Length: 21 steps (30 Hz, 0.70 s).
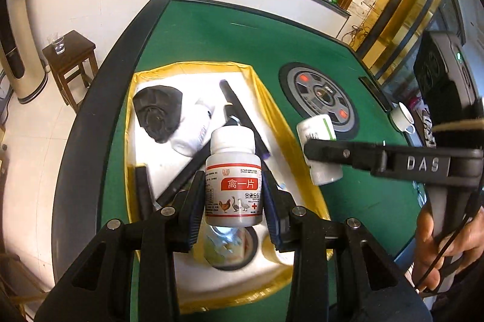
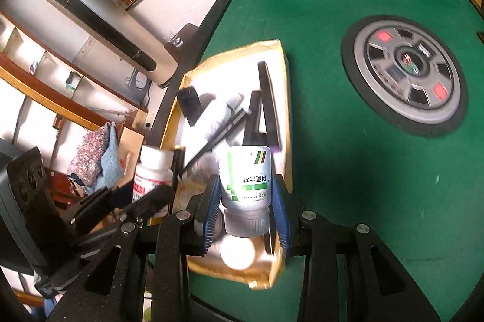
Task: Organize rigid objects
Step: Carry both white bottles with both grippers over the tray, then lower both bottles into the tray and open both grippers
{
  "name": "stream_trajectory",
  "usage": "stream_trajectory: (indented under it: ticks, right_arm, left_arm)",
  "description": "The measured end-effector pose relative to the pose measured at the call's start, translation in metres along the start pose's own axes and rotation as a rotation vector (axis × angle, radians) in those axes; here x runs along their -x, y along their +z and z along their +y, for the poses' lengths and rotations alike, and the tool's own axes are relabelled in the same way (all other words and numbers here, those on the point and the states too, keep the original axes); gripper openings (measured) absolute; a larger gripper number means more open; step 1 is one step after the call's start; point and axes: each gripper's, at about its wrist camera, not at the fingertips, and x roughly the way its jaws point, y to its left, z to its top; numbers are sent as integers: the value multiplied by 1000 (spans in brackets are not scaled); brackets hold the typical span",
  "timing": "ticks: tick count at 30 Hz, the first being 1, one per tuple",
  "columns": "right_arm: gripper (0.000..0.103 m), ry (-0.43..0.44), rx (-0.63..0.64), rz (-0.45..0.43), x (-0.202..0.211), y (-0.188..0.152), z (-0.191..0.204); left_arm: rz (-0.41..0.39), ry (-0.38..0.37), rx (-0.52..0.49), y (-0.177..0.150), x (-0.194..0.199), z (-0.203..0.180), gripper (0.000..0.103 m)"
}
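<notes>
My left gripper is shut on a white pill bottle with a red label, held upright above the yellow box; it also shows in the right wrist view. My right gripper is shut on a white bottle with a green label, held cap toward the camera over the box's right edge; the left wrist view shows it just right of the box. The box holds a black cap, a white bottle, black sticks and other small items.
The box sits on a green-felt mahjong table with a black rim and a round grey centre hub. A white cup stands at the table's right edge. A wooden stool with a glass stands on the floor to the left.
</notes>
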Motion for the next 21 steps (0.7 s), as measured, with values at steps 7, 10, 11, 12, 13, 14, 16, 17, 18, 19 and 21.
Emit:
stream_trajectory:
  ticks: [7,10,11,12,13,14,16,17,18,19,21]
  right_arm:
    - [30,-38,50,19,-31,39,10]
    - [30,-58,63,37,-50,52,12]
    - [30,-62,68,46,-57,55,13]
    - [30,-68,75,51,-63,59,15]
    - [30,-75,87,50,-70,62,18]
    - [30,-85,101,47,-76,66,20]
    - [30,-102,122,41,-83,70,21]
    - [30,-111,127,42,-87,73,22]
    - [30,-115,124,48,-92,77,21]
    - [30,-116,119,53,-95,80,20]
    - [30,-112,111,53,-100,84,21]
  left_arm:
    - [20,3,17,10,-22,15,33]
    - [31,9,29,12,-29,21,33]
    - [35,10,31,12,-30,23,33]
    - [36,10,33,12,-32,24,33]
    - [35,12,34,12,-32,26,33]
    - [36,16,35,11,-33,27,33]
    - [42,18,35,11,-36,29,33]
    - [44,17,34,11,-36,29,33]
    - [48,18,29,10,-37,28,33]
    - [48,18,25,9,-38,27,33]
    - [47,17,19,8,-38,26,33]
